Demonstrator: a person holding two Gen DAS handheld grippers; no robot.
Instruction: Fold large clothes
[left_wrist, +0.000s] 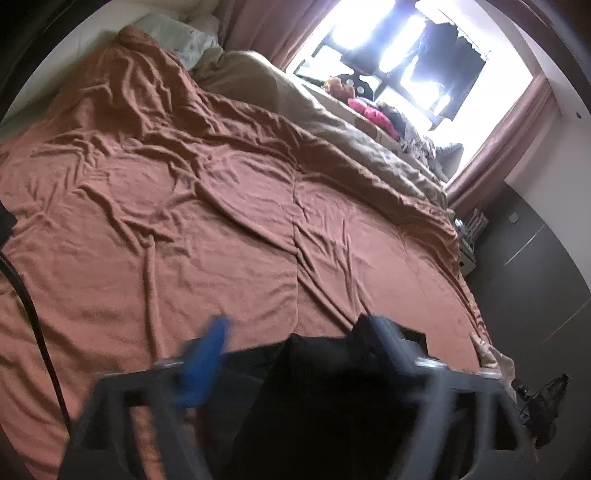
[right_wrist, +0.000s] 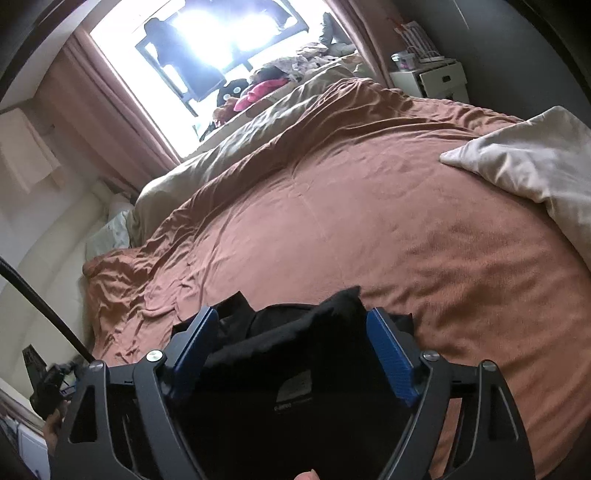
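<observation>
A black garment (right_wrist: 295, 354) lies bunched on a rust-brown bedspread (right_wrist: 406, 221), directly under and between the fingers of both claws. The right claw (right_wrist: 291, 354) stands wide, its blue pads clear of the cloth on either side; the left claw (left_wrist: 299, 354), blurred in its own camera, also looks wide, with dark cloth below it and nothing pinched. Beyond the claws the spread runs crumpled toward a beige duvet (left_wrist: 332, 122) and a bright window (left_wrist: 388, 44); a pale pillow (right_wrist: 528, 162) rests ahead and to the right of the right claw. By the look of things the garment has been laid down and let go, so a fold is either just set or about to start. The next move likely calls for picking out an edge or corner of the dark cloth, hard to read against its own folds, and closing on a single layer.
</observation>
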